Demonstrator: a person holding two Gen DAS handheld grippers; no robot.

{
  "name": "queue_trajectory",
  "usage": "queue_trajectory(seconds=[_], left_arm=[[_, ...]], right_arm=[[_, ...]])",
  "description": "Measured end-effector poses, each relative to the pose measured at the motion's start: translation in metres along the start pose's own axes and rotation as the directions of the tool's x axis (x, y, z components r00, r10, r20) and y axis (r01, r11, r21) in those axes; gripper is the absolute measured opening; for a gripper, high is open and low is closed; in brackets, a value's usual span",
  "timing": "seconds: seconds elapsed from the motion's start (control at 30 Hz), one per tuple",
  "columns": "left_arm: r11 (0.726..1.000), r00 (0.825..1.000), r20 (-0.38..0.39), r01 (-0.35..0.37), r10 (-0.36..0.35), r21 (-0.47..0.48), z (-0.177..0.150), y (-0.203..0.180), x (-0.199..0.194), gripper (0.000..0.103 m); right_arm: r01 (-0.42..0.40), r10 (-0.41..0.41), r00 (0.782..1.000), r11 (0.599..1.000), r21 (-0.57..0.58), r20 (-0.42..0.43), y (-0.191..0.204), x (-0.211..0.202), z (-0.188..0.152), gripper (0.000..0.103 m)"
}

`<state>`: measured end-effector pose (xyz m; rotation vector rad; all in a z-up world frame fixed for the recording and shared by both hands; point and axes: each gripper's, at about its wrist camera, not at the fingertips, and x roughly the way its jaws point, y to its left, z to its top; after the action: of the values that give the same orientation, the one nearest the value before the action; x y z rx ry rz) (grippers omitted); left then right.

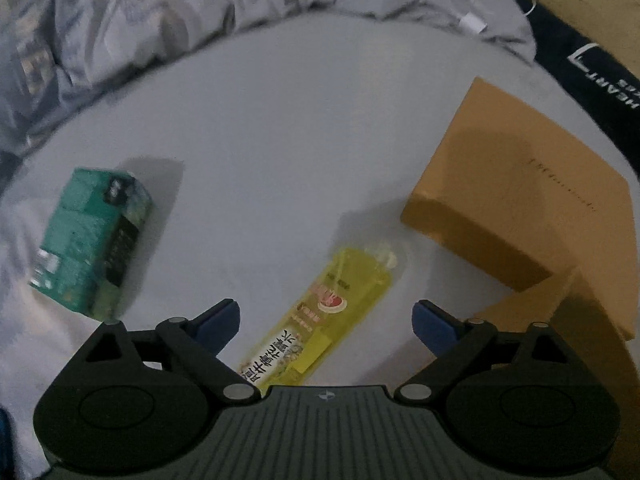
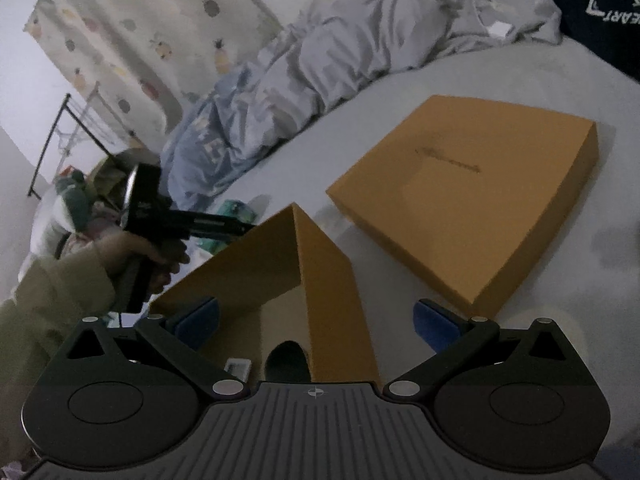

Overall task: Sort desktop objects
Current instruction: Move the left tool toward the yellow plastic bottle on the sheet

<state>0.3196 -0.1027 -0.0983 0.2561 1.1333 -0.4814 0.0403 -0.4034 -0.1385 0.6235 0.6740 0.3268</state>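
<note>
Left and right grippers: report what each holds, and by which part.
Nothing held. Left gripper is open above the yellow bottle; right gripper is open over the open box.

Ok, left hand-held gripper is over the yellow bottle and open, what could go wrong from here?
1. The yellow bottle lies diagonal between the open left hand-held gripper pads; closing could catch it off-axis and twist it.
2. The orange box lid sits close beside the bottle cap; a swing right may bump it.
3. The open orange box already holds items, so a drop could land on them.
</note>
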Motion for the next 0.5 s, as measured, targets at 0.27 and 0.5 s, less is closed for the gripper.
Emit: queue_trajectory(seconds=[0.27,0.5], left_arm=[[0.994,0.98,-0.187,0.057,-0.073,-0.091,0.008,0.017,0.026,0.095],[0.999,0.943,-0.332,-0.003,-0.013,-0.047,0.016,0.015,0.039,0.095]], right_arm=[[0.01,-0.01,1.0,1.0,0.028,-0.013,-0.008,0.006,-0.001,0.103],[0.022,-0.022,1.0,0.999,0.03,-0.013,-0.01,0.005,-0.002,0.103]])
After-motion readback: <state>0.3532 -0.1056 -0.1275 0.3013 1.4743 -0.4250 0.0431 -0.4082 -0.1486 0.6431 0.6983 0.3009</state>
